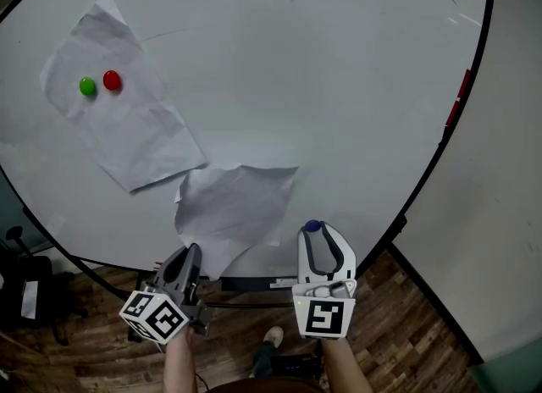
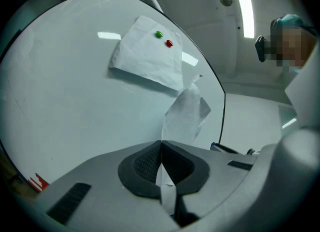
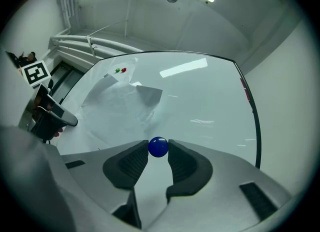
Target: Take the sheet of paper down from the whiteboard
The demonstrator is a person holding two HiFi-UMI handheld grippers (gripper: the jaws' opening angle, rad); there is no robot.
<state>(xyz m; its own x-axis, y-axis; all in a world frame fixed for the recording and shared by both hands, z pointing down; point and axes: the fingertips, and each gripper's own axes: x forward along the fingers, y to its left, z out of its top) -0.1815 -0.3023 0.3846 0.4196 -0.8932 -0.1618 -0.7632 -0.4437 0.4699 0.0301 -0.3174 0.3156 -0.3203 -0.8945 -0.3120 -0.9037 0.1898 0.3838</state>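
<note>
A loose, creased white sheet [image 1: 233, 205] hangs against the lower part of the whiteboard [image 1: 339, 86]. My left gripper [image 1: 193, 254] is shut on its bottom corner; in the left gripper view the paper [image 2: 187, 111] runs up out of the closed jaws [image 2: 161, 148]. My right gripper [image 1: 312, 229], to the right of the sheet, is shut on a round blue magnet [image 3: 158, 147] at its fingertips. A second sheet [image 1: 118, 112] stays on the board at upper left under a green magnet [image 1: 86, 86] and a red magnet [image 1: 112, 80].
The board's black frame curves along the right, with red items [image 1: 461, 95] on its edge. A tray [image 1: 262, 282] runs under the board above a wooden floor [image 1: 406, 323]. A person [image 2: 295, 41] stands to the right in the left gripper view.
</note>
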